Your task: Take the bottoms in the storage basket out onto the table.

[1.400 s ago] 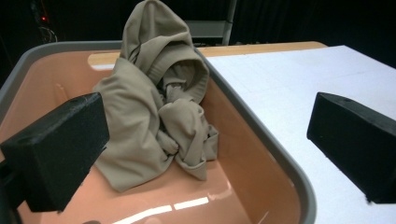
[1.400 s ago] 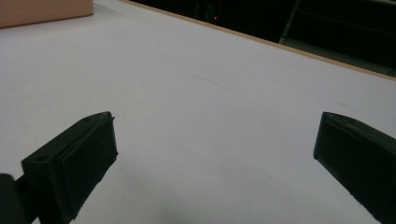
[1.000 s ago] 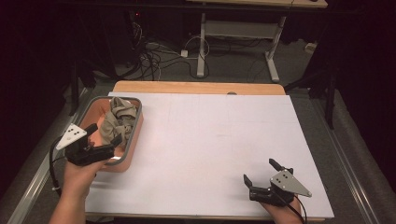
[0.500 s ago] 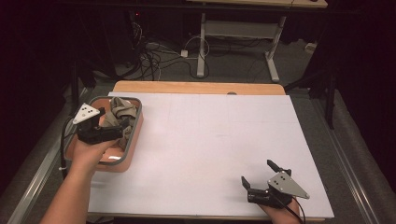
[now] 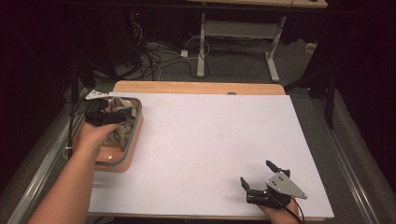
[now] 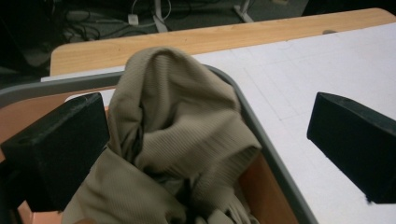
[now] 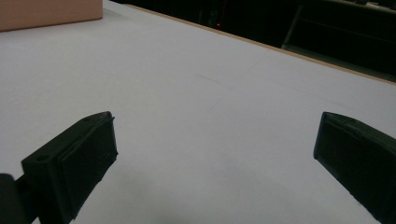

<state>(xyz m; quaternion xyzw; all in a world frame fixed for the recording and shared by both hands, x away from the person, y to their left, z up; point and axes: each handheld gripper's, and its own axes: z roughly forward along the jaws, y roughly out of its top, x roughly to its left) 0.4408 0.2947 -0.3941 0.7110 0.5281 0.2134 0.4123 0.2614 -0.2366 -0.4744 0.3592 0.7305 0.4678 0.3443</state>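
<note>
Where one tray (image 5: 133,140) sits, one cloth (image 6: 182,140) fills it.

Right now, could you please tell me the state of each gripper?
Left gripper: open, jaws wide either side of the beige cloth in the tray, not clamped.
Right gripper: open, holding nothing, above the white table.

Table (image 5: 210,140), white-topped with a wooden far edge — one.
Tray (image 5: 133,140), orange with a grey rim, at the table's left side — one.
Cloth (image 6: 182,140), tan ribbed fabric heaped in the tray — one piece, possibly more; the folds hide any seam between them.
Handheld grippers — two: the left gripper (image 6: 205,140) over the tray, jaws wide apart; the right gripper (image 5: 259,175) at the table's near right, jaws likewise spread.
Hands holding them — two.
</note>
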